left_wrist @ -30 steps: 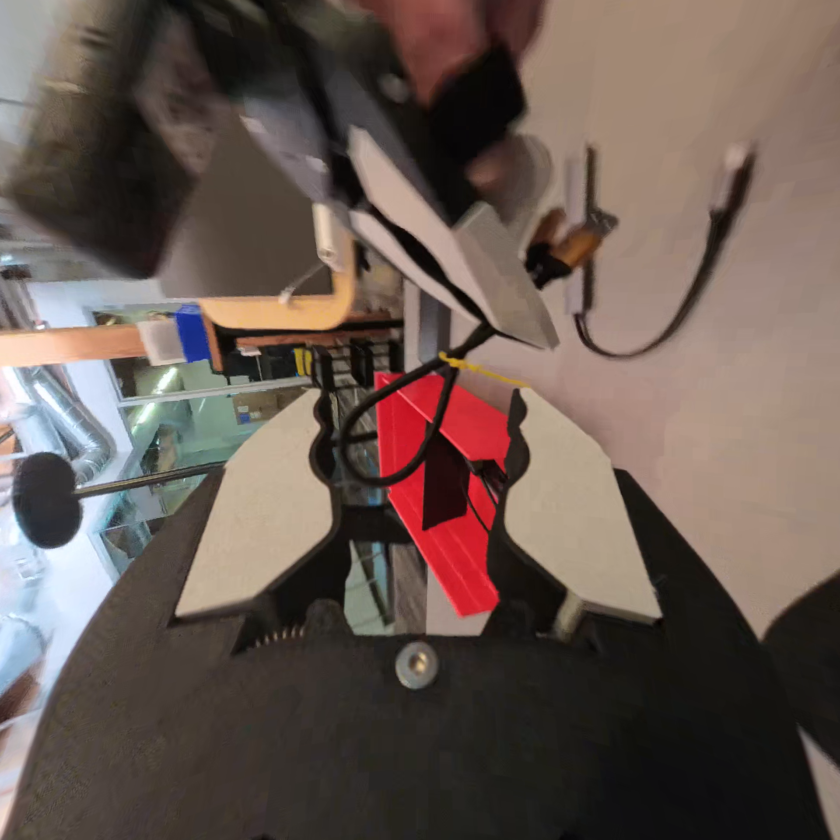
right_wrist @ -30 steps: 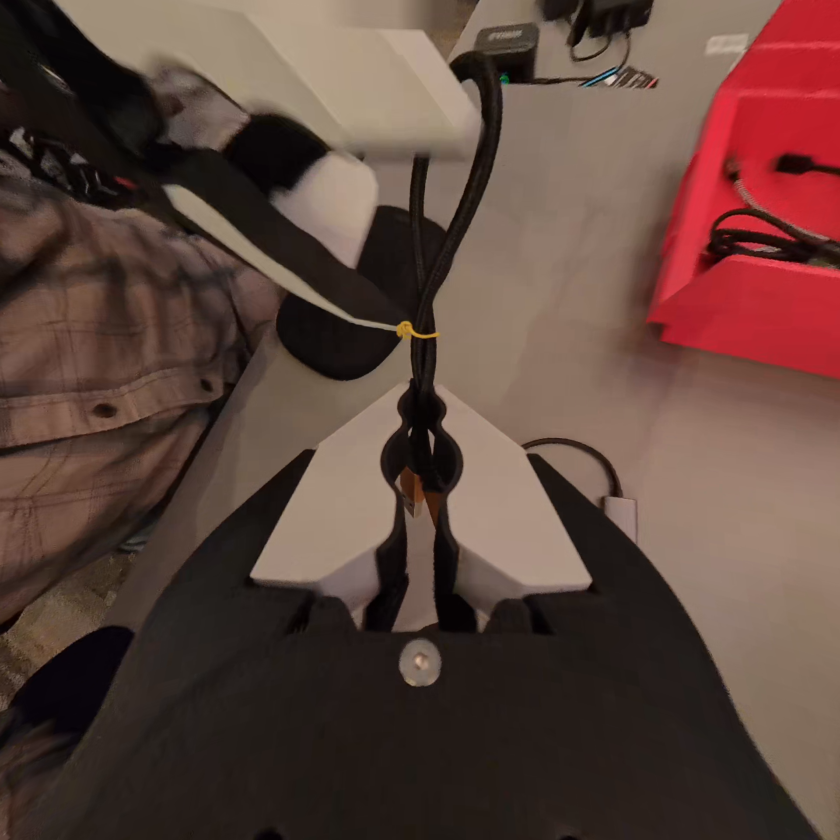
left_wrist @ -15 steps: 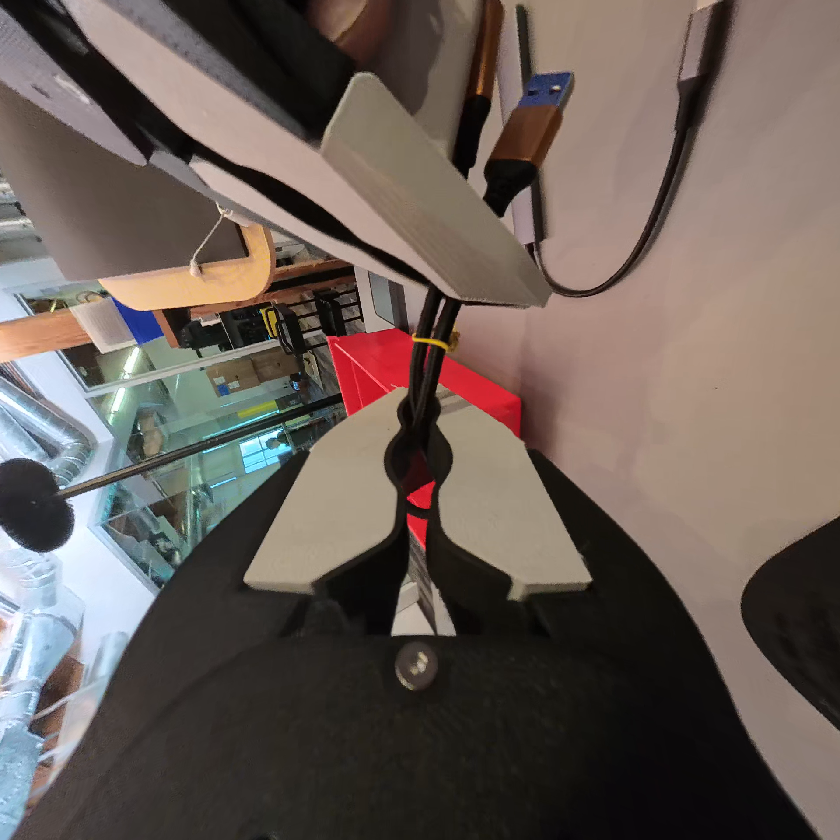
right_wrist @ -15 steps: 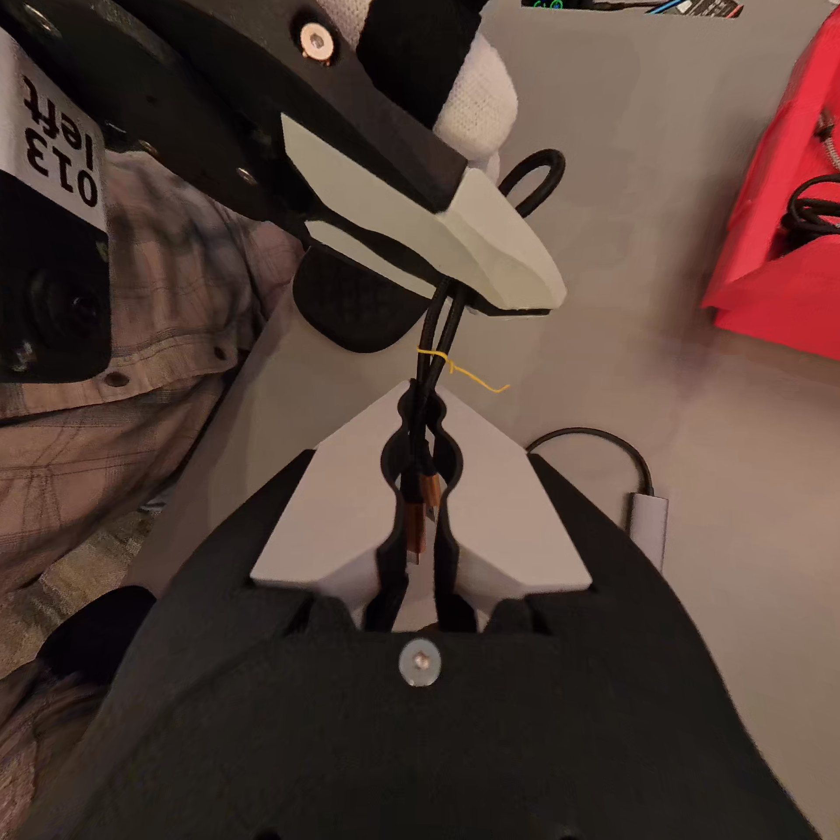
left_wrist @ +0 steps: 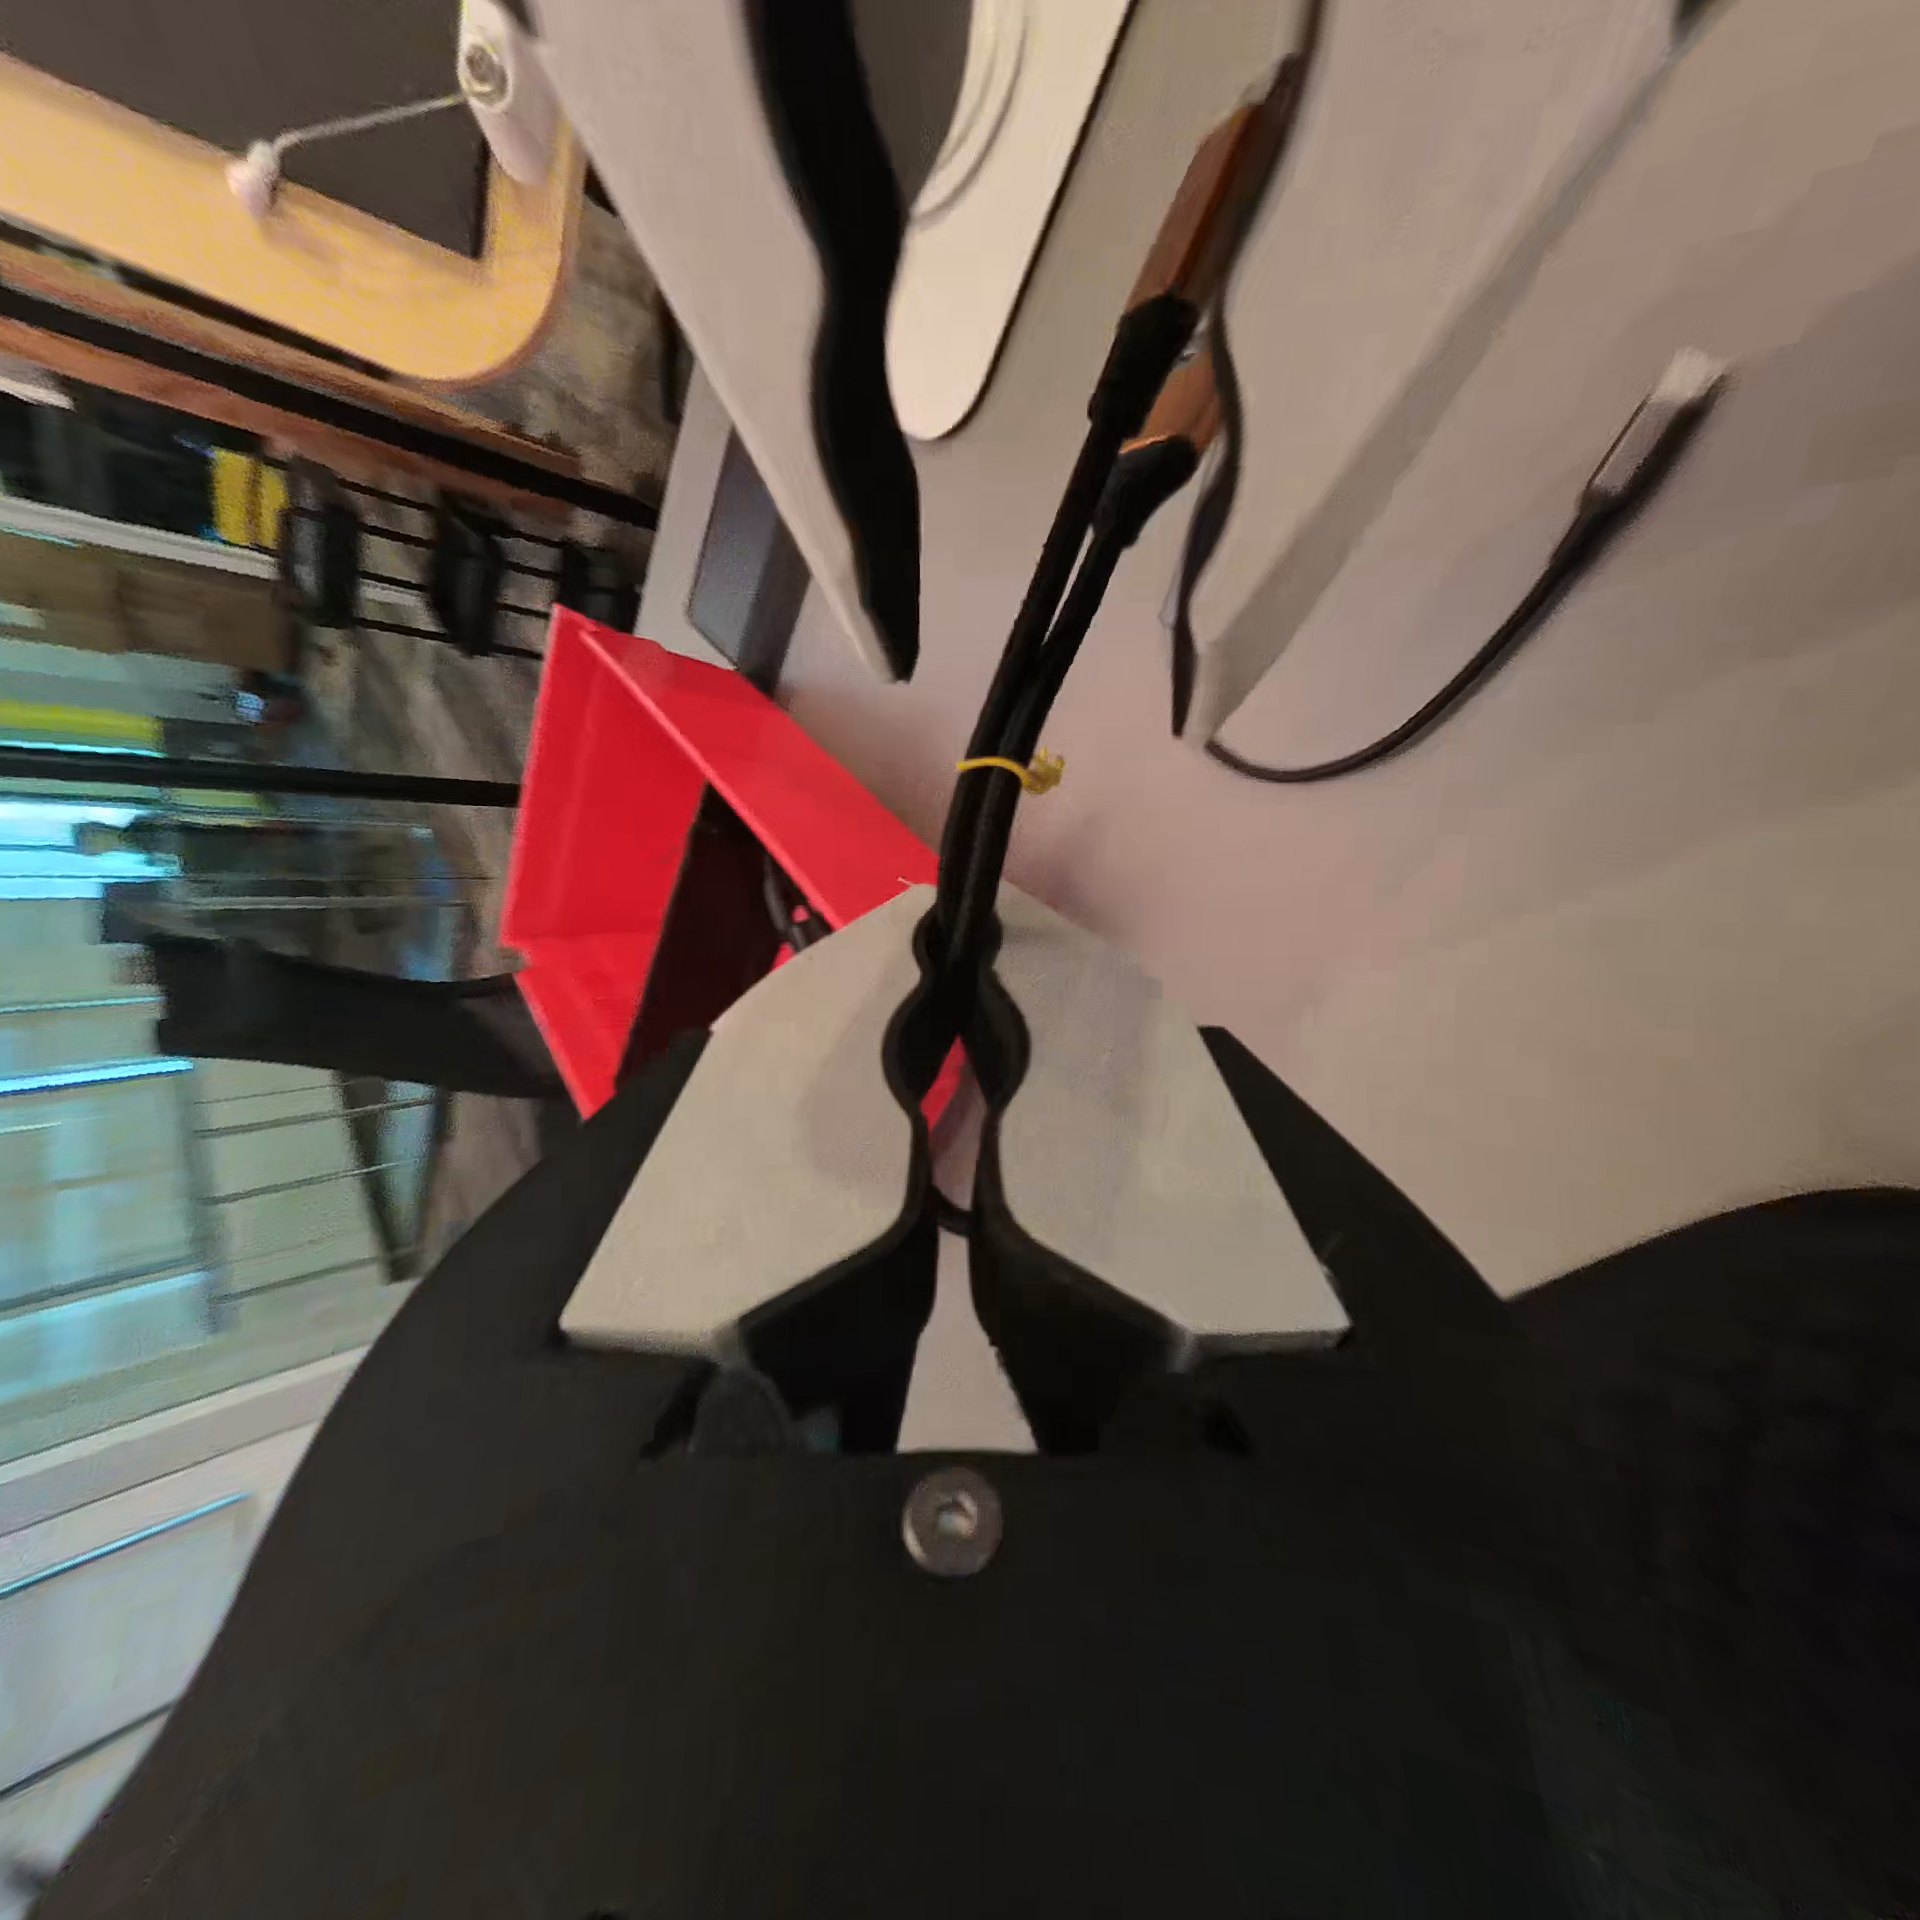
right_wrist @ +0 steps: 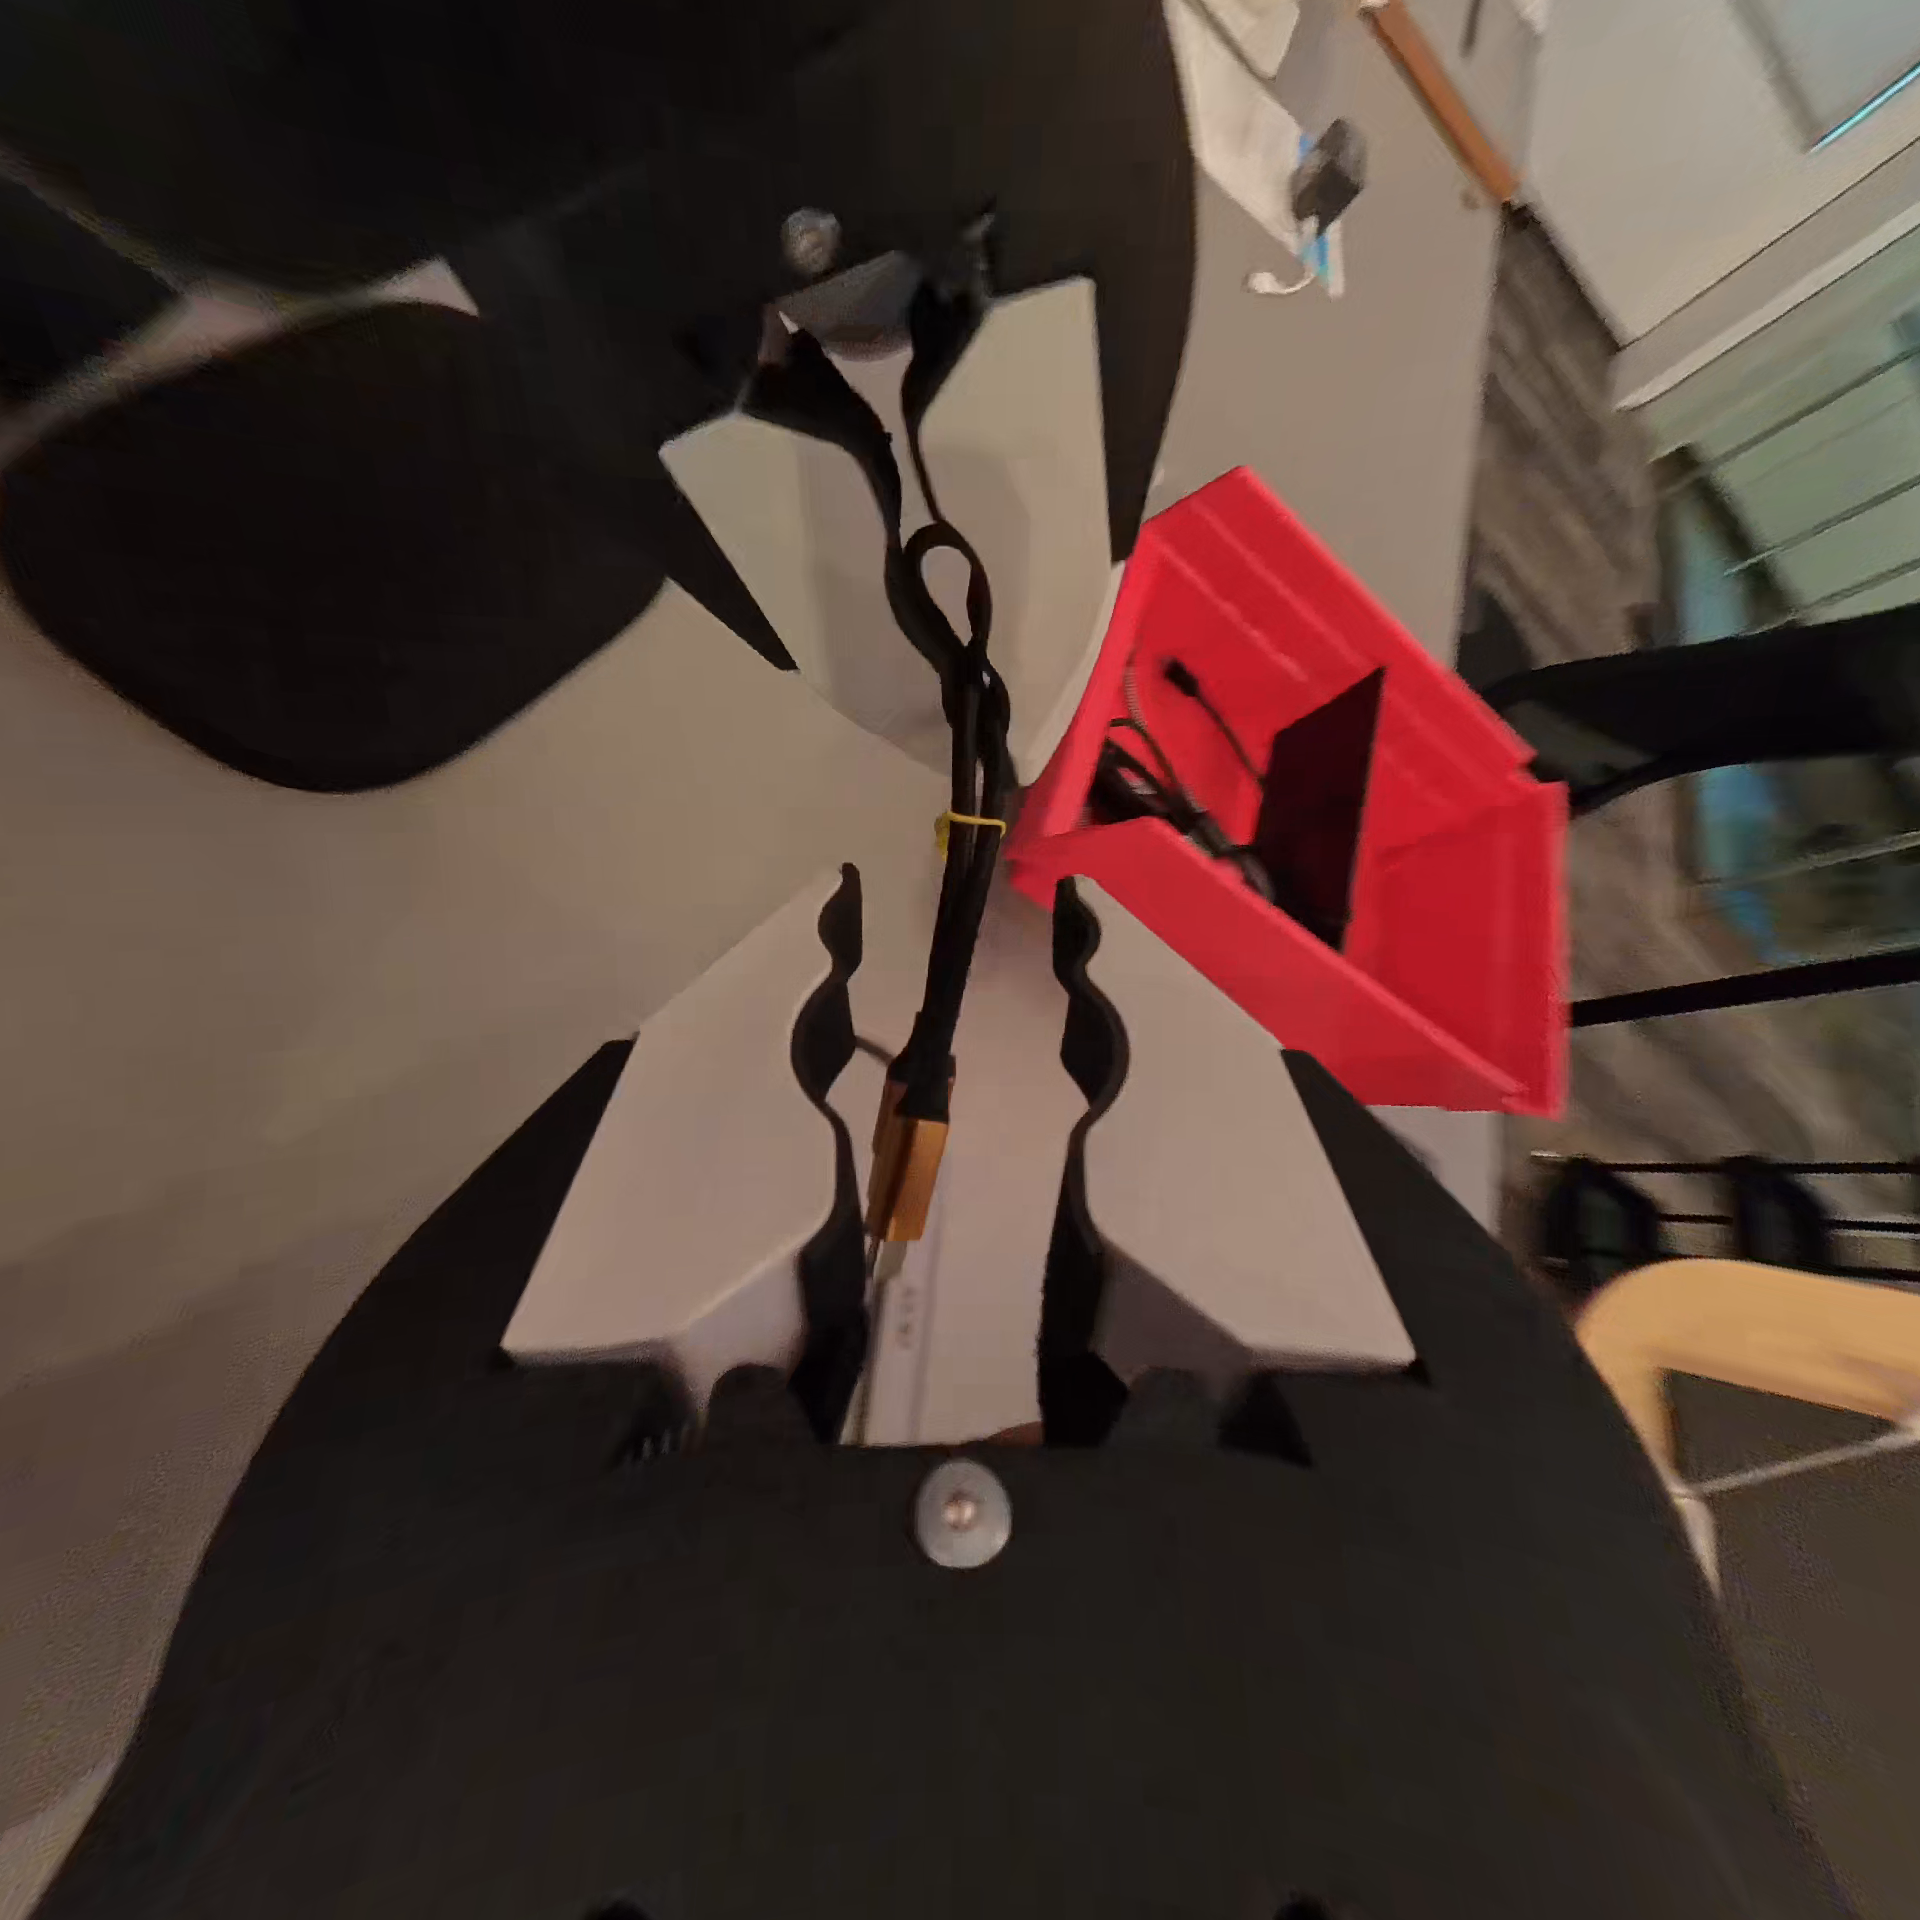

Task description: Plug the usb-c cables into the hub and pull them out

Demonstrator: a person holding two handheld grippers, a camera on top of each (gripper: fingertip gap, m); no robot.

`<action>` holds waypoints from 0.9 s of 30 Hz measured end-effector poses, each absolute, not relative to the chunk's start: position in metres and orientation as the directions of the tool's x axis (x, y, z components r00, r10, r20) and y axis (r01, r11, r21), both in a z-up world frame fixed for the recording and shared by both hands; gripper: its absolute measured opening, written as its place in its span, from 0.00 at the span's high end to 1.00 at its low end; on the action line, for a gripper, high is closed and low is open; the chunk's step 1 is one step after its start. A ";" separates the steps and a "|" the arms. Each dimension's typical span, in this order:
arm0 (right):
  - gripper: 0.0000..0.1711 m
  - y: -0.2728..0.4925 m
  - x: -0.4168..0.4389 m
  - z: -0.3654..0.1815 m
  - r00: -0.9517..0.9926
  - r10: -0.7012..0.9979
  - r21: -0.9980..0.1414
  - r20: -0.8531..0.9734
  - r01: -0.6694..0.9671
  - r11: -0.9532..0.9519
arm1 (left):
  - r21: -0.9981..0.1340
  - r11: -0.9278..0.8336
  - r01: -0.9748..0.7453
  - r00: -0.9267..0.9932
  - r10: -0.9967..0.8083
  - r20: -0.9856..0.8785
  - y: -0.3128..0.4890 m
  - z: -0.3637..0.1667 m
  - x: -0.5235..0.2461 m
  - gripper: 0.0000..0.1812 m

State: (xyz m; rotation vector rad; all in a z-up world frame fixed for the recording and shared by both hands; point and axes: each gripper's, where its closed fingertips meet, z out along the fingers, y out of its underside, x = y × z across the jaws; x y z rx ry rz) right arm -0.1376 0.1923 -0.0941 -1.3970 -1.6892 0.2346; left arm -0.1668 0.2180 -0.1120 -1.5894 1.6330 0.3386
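Observation:
A black cable bundle (left_wrist: 1023, 665), tied with a yellow tie (left_wrist: 1003, 769), ends in copper-coloured plugs (left_wrist: 1174, 416). My left gripper (left_wrist: 961, 935) is shut on the bundle just below the tie. In the right wrist view, my right gripper (right_wrist: 956, 894) is open around the bundle (right_wrist: 956, 935), with a copper plug (right_wrist: 909, 1174) hanging free between its fingers. The left gripper (right_wrist: 966, 717) shows above it, clamped on the cable loop (right_wrist: 940, 582). The right gripper (left_wrist: 1044, 696) also shows in the left wrist view, jaws apart. The silver hub (left_wrist: 1662, 416) lies on the grey table (left_wrist: 1558, 935) with its black lead.
A red bin (right_wrist: 1351, 935) holding more black cables stands on the table just beyond the grippers; it also shows in the left wrist view (left_wrist: 644, 831). A black rounded object (right_wrist: 312, 582) lies at the left. A wooden frame (left_wrist: 312, 281) is beyond the table edge.
My right gripper has opened and let go of the cable bundle. My left gripper, open a second ago, has shut on it and keeps hold. Both views have swung round.

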 end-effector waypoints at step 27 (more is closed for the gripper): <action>1.00 0.214 -0.152 -0.074 -0.040 0.325 -0.151 0.945 0.828 0.540 | -0.626 -0.135 -0.768 0.158 -0.987 0.019 0.168 -0.089 -0.155 0.73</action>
